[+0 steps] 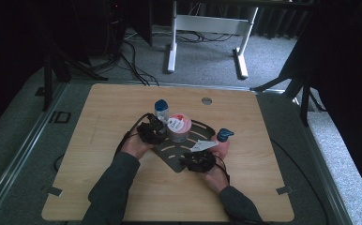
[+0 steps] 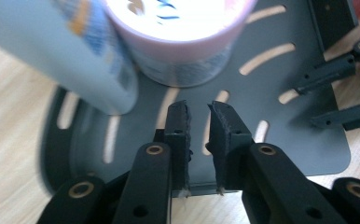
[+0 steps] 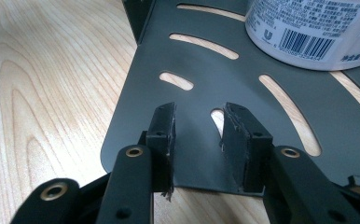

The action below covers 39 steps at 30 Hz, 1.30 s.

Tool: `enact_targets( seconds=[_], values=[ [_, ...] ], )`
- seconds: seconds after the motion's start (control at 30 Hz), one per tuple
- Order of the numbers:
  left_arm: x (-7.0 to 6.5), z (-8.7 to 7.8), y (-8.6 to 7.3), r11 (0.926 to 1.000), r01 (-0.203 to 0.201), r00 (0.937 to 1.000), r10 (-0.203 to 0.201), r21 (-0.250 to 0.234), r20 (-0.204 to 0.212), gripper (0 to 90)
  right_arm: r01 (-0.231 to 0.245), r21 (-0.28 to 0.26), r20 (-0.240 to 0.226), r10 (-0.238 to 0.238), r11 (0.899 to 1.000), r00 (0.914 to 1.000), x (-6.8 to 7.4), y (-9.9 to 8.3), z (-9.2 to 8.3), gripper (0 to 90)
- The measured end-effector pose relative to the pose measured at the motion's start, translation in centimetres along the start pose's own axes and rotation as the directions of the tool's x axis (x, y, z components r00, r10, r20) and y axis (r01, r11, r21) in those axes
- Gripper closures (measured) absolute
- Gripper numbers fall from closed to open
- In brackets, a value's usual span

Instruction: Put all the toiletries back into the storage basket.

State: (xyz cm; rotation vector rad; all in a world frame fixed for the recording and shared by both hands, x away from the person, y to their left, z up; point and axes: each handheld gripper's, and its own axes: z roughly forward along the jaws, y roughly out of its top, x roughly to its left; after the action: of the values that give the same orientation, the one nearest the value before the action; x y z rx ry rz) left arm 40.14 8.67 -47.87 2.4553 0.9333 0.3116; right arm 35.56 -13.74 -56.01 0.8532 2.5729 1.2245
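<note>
A dark slotted metal plate (image 1: 169,152) (image 2: 271,93) (image 3: 206,60) lies on the wooden table. On it stands a pink-and-white tub (image 1: 178,127) (image 2: 183,42) (image 3: 308,32) with a barcode label. A pale bottle with a blue cap (image 1: 161,108) (image 2: 66,51) stands just left of the tub, blurred in the left gripper view. My left gripper (image 1: 162,129) (image 2: 199,109) hovers over the plate in front of tub and bottle, jaws a narrow gap apart with nothing between them. My right gripper (image 1: 194,154) (image 3: 199,112) sits over the plate's near edge, open and empty.
A blue-topped object (image 1: 224,135) stands by my right hand at the plate's right side. The table (image 1: 99,178) has a round hole (image 1: 207,101) near its far edge. A white desk frame (image 1: 207,28) and cables lie on the floor beyond.
</note>
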Motion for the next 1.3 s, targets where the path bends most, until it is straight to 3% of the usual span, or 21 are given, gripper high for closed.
enact_targets(
  seconds=[0.3, 0.53, 0.63, 1.3],
  values=[
    [-1.4, 2.0, -0.7, 0.9995, -0.013, 0.9991, 0.012, 0.03, 0.042, 80.1, -0.001, 0.001, 0.001, 0.001, 1.0, 1.0, 0.0, 0.0, 0.0, 64.5],
    [-2.2, 2.7, -1.1, 0.9997, -0.013, 0.9974, 0.011, 0.021, 0.072, 83.8, -0.001, 0.002, 0.0, 0.001, 1.0, 1.0, 0.0, 0.0, 0.0, 64.5],
    [-2.4, 2.9, -1.3, 0.9997, -0.022, 0.9966, 0.021, 0.009, 0.08, 83.9, 0.001, 0.001, 0.0, -0.001, 1.0, 1.0, 0.0, 0.0, 0.0, 64.5],
    [-3.8, 4.5, -3.2, 0.9974, 0.018, 0.9957, -0.011, -0.07, 0.091, 85.8, 0.001, 0.002, 0.0, -0.001, 1.0, 1.0, 0.0, 0.0, 0.0, 64.5]
  ],
)
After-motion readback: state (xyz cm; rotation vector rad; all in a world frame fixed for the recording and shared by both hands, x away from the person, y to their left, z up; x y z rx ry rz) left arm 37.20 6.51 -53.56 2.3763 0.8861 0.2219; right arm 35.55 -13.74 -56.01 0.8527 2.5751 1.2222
